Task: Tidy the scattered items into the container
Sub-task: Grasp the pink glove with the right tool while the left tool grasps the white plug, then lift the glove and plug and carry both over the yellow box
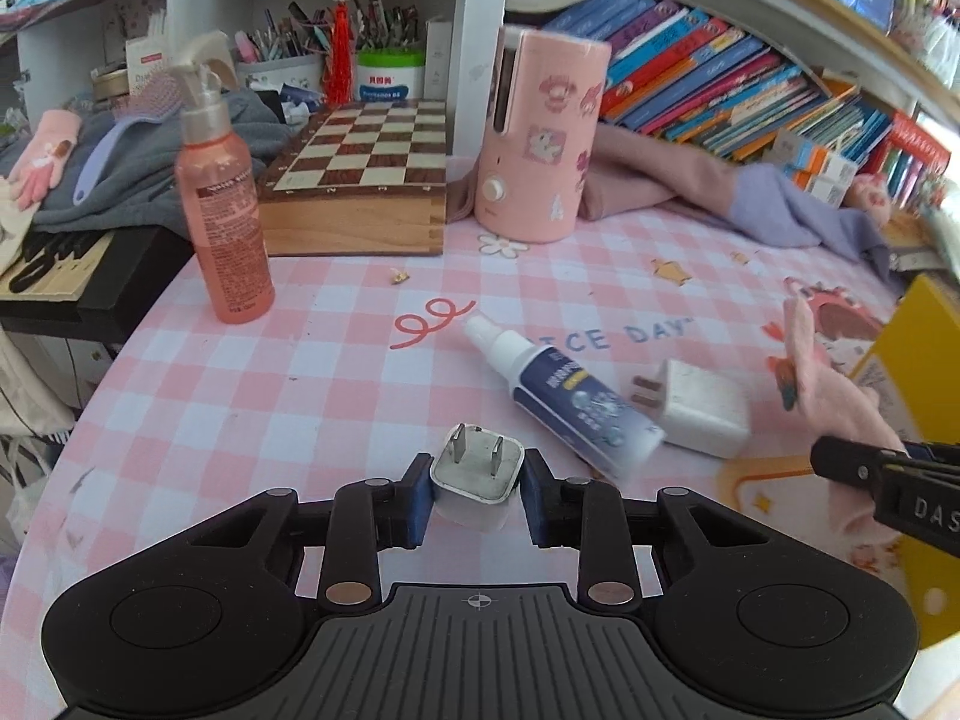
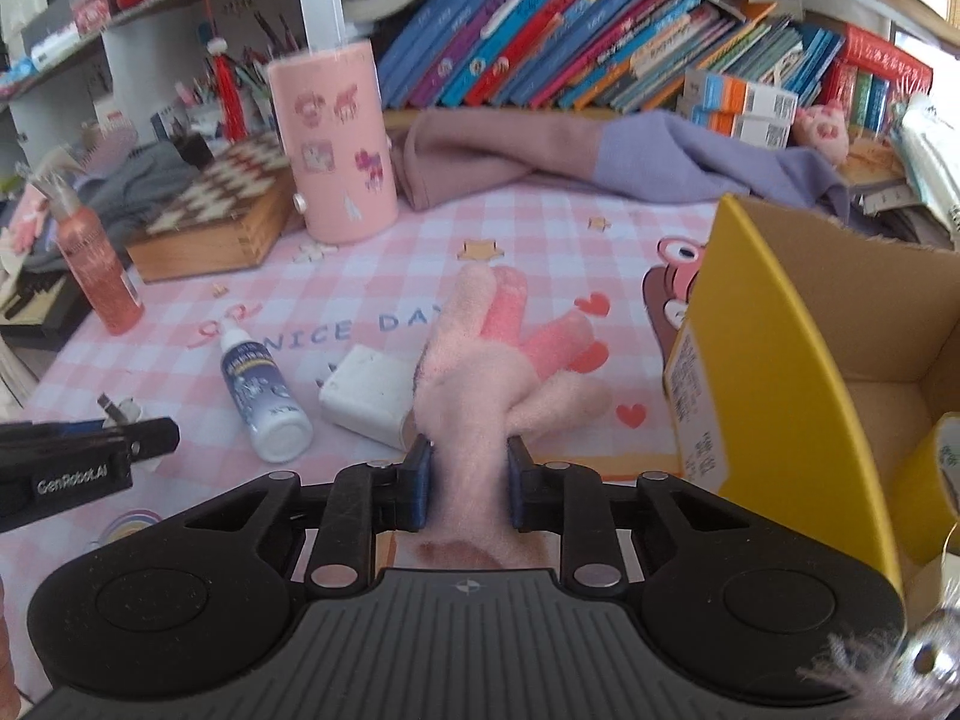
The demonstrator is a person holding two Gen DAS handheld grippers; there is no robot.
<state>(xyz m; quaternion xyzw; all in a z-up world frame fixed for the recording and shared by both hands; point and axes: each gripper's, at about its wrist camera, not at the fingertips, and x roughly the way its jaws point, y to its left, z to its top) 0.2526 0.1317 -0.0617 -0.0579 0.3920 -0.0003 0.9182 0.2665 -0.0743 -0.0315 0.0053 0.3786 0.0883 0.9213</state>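
Pink-checked tabletop (image 1: 240,396): left tongs (image 1: 478,483) clench a small white plug left of the spray bottle (image 1: 564,396); right tongs (image 2: 468,480) clench a pink glove right of it, beside the yellow box (image 2: 774,360).

Pink-checked tablecloth (image 1: 240,396), yellow box (image 2: 774,360), seemingly pink glove (image 2: 480,372)

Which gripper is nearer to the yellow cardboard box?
Right. The right gripper, shut on the pink glove, is just beside the yellow cardboard box. The left gripper, holding the small charger, is farther across the table.
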